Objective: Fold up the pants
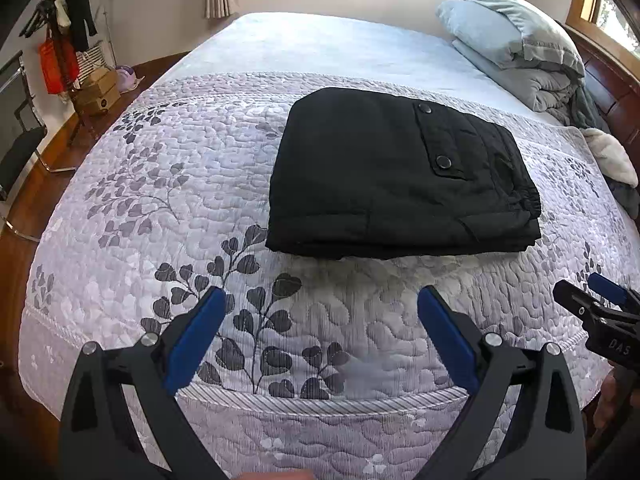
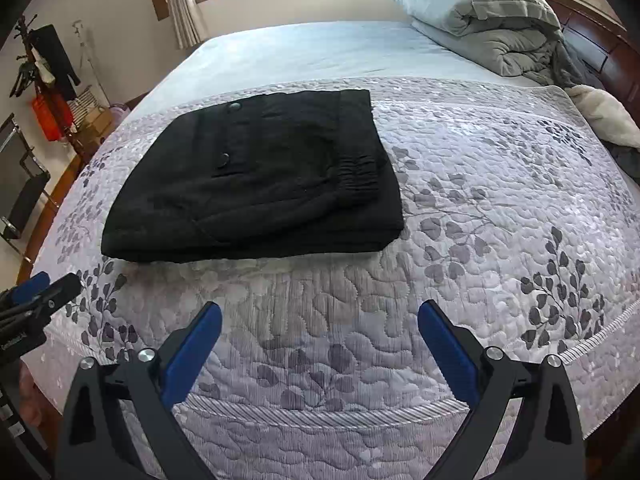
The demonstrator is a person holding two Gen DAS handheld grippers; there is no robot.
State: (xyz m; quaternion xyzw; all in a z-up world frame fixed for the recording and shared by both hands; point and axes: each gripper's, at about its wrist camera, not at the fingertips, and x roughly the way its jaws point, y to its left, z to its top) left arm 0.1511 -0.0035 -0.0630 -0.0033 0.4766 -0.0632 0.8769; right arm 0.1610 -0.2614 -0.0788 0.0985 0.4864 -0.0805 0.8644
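Observation:
Black pants (image 1: pixel 396 176) lie folded into a compact stacked rectangle on the quilted bed, pocket flap with two snaps and the elastic waistband on top. They also show in the right wrist view (image 2: pixel 256 184). My left gripper (image 1: pixel 320 300) is open and empty, held back from the pants' near edge, above the quilt. My right gripper (image 2: pixel 320 316) is open and empty, also short of the pants and to their right. The right gripper shows at the left wrist view's right edge (image 1: pixel 600 304); the left gripper shows at the right wrist view's left edge (image 2: pixel 36 296).
A leaf-patterned quilt (image 1: pixel 200 184) covers the bed's near half over a pale blue sheet (image 1: pixel 320 44). A folded grey duvet and pillow (image 2: pixel 488 20) sit at the headboard. A coat rack, boxes and chair (image 1: pixel 64 72) stand on the wooden floor at left.

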